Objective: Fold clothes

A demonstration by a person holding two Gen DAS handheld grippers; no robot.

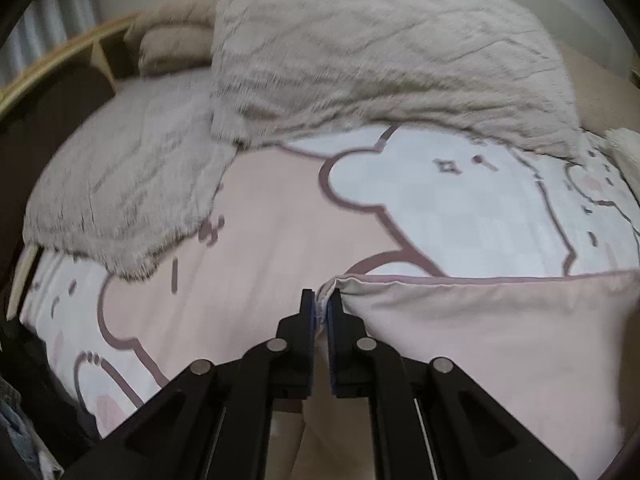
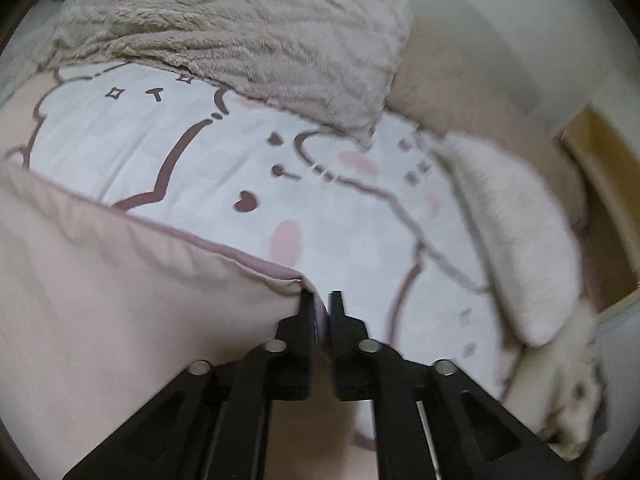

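A pale pink garment [image 1: 500,340] hangs stretched between my two grippers, just above the bed. Its top hem runs level, and the bed's cartoon-print sheet [image 1: 260,260] shows beyond it. In the left wrist view my left gripper [image 1: 322,294] is shut on the garment's left top corner, with a bunch of cloth between the pads. In the right wrist view the same pink garment [image 2: 120,300] fills the left side. My right gripper [image 2: 322,296] pinches its right top corner, jaws close together with cloth between them. The garment's lower part is hidden below the fingers.
A fluffy beige blanket [image 1: 360,60] is heaped across the far half of the bed, with a beige pillow [image 1: 172,48] behind it. A white fleecy item [image 2: 512,240] lies at the sheet's [image 2: 340,220] right edge. A wooden bed frame [image 1: 60,52] borders the left.
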